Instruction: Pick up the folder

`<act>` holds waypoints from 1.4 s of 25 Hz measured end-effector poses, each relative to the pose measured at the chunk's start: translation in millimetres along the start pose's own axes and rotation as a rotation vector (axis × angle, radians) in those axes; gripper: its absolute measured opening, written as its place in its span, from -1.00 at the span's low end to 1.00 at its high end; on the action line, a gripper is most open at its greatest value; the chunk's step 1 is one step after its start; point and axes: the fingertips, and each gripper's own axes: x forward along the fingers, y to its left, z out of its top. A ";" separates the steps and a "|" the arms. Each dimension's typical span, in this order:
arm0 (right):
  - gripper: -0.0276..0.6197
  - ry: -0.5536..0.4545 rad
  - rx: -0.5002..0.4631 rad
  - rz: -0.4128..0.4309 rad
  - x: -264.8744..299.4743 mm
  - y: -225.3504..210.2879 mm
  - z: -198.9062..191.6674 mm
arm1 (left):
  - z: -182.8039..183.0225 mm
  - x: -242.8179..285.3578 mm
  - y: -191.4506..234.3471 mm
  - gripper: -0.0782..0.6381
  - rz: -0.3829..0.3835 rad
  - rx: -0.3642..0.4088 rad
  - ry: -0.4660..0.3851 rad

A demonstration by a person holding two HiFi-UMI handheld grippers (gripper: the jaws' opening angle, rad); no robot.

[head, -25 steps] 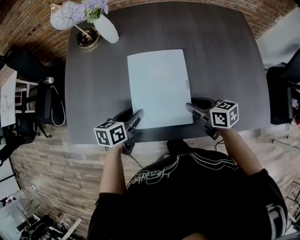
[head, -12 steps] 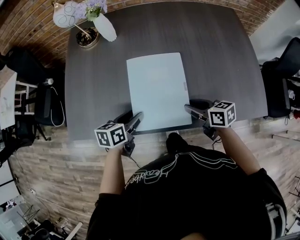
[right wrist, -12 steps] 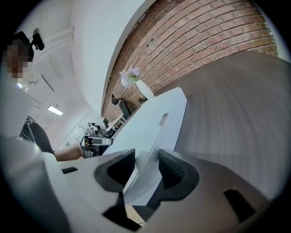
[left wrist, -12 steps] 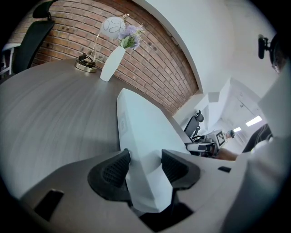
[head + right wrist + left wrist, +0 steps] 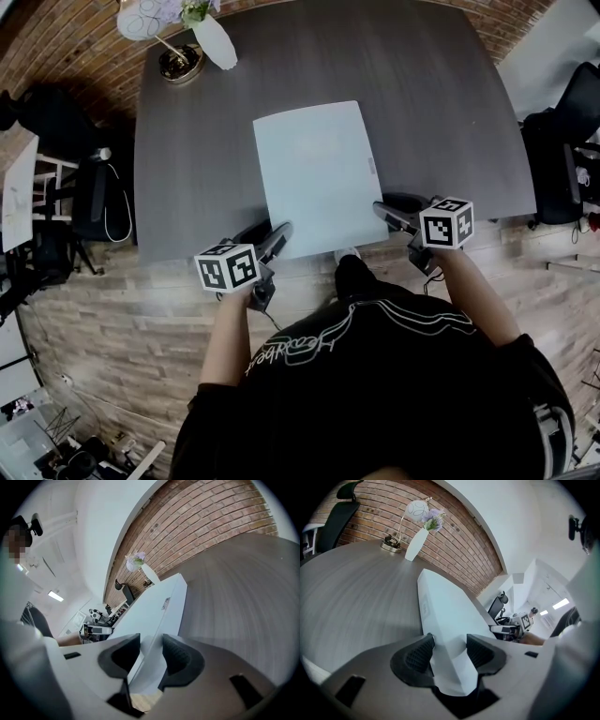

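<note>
A pale blue-white folder lies flat on the dark grey table, its near edge reaching past the table's front edge. My left gripper is shut on the folder's near left corner. In the left gripper view the folder fills the gap between both pads of that gripper. My right gripper has the near right corner. Its jaws are closing on the folder, which sits between the pads of that gripper with floor showing beneath.
A white vase with flowers and a small round lamp base stand at the table's far left corner. Black chairs flank the table at the left and the right. A brick floor surrounds it.
The folder has slid toward the person with both grippers on its near corners, so its near edge now overhangs the table's front edge. The right jaws have narrowed slightly.
</note>
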 end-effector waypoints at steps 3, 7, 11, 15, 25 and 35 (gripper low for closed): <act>-0.53 -0.007 0.001 -0.008 -3.7 5.6 -7.4 | -11.7 -7.3 -4.6 -0.16 -0.008 0.007 -0.001; -0.54 -0.014 0.009 -0.017 -9.2 11.7 -19.0 | -25.1 -14.2 -8.5 -0.16 -0.008 0.007 -0.005; -0.55 -0.029 0.025 -0.026 -15.0 17.4 -29.8 | -35.1 -19.7 -12.6 -0.16 -0.002 0.009 -0.001; -0.55 -0.036 0.034 -0.031 -22.0 22.7 -41.5 | -46.3 -24.3 -17.6 -0.16 -0.005 0.010 0.007; -0.56 -0.053 0.053 -0.052 -37.0 34.0 -66.1 | -70.1 -35.0 -28.3 -0.16 -0.012 0.011 0.012; -0.56 -0.056 0.058 -0.051 -43.2 42.6 -79.1 | -80.8 -41.4 -31.5 -0.16 -0.014 0.011 0.021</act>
